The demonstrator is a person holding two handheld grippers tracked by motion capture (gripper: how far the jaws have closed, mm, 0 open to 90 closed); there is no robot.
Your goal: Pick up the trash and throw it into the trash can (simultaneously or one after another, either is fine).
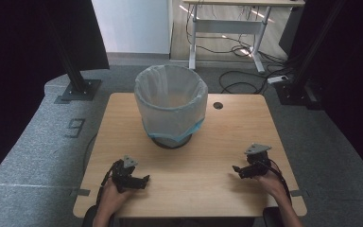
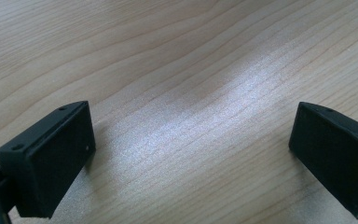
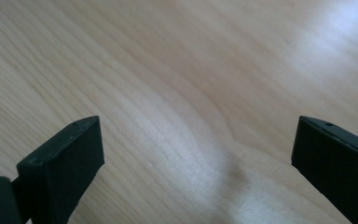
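**At the table's near edge: both grippers idle, bin untouched**

Across the middle of the high view lies the table (image 1: 189,189), a pale wooden top with a cable hole (image 1: 218,105) near its far edge, right of centre. Nothing lies loose on its surface.

Upper centre of that view, the bin (image 1: 170,105) stands upright on the far half of the table. A pale liner (image 1: 170,97) is folded over its rim, with a blue hem (image 1: 194,128) hanging low on the right side. The bin's placement, central between the two hands, suggests it is the thing to be worked on, most likely by way of the liner.

Lower left, the left gripper (image 1: 144,179) rests low over the wood, pointing right. Its own view shows the jaws spread wide with bare grain between them.

Lower right, the right gripper (image 1: 235,169) points left, well apart from the first and from the bin. Its jaws likewise stand wide apart, holding nothing.

Judgement: both tools sit in a rest posture, ready to reach forward; no work on the bin has begun.
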